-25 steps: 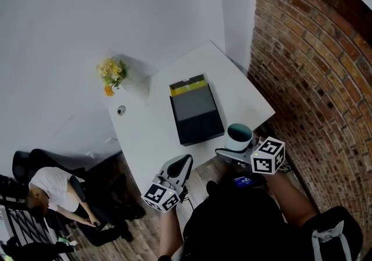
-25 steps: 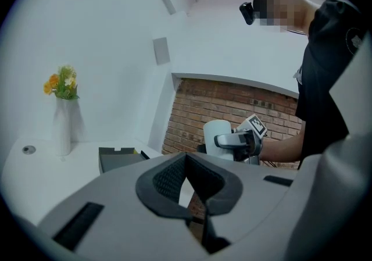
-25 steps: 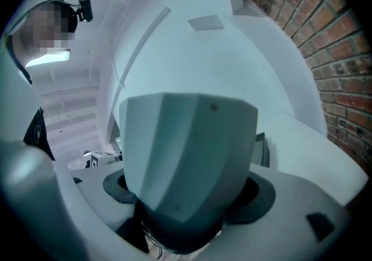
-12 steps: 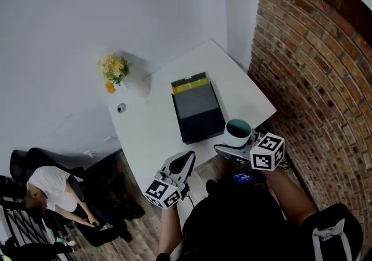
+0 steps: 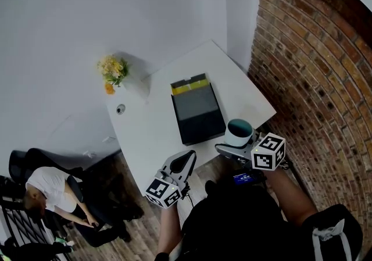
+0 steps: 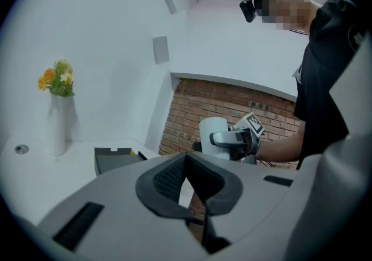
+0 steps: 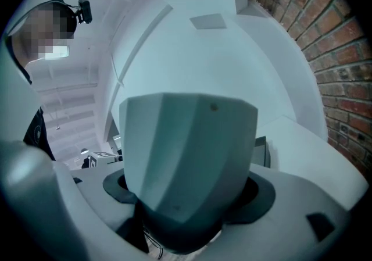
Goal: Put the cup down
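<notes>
Firmly, right gripper (image 5: 233, 149) jaws pinch cup (image 5: 239, 132); left gripper (image 5: 183, 162) jaws pressed together, empty.

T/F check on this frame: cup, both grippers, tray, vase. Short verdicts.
1. The right gripper is shut on the cup. True.
2. The left gripper holds the vase. False: it is shut on nothing, and the vase stands at a far corner of the table.
3. The black tray lies on the table. True.
4. The cup lies on its side. False: it is upright, mouth up.
</notes>
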### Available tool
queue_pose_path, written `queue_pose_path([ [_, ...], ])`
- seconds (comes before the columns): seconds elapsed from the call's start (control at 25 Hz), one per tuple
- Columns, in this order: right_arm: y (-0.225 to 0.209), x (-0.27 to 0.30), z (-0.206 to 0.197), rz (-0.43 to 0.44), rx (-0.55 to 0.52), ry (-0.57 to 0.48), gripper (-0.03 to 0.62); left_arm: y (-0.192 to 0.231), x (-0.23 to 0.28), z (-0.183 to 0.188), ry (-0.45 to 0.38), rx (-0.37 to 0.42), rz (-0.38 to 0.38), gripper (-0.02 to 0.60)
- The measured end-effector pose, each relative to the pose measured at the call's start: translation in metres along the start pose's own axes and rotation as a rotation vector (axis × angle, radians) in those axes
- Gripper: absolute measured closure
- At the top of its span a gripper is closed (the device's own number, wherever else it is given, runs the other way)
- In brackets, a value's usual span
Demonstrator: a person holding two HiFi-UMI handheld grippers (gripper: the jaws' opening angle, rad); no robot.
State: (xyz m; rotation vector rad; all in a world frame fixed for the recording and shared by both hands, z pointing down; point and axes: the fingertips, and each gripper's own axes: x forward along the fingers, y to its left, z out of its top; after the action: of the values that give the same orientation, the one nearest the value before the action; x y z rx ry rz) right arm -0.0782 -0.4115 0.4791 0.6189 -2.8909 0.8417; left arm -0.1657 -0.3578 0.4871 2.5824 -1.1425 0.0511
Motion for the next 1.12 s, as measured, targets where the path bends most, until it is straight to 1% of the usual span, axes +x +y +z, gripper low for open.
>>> queue_pose_path([
  [0.44,-0.008,0.012,-0.004,0.027,0.037,0.017,0.197,0.007,-0.006,-0.004,0.005,-0.019,0.037,0.574],
  [0.72,-0.021,0.049,-0.008,0.058,0.108,0.036,0.197,0.015,-0.015,-0.013,0.016,-0.048,0.072,0.574],
  [0.92,-0.032,0.082,-0.018,0.078,0.102,0.088,0.197,0.019,-0.021,-0.020,0.028,-0.071,0.104,0.574],
  [1.12,-0.043,0.115,-0.025,0.085,0.064,0.131,0.197,0.033,-0.023,-0.025,0.034,-0.085,0.131,0.573],
])
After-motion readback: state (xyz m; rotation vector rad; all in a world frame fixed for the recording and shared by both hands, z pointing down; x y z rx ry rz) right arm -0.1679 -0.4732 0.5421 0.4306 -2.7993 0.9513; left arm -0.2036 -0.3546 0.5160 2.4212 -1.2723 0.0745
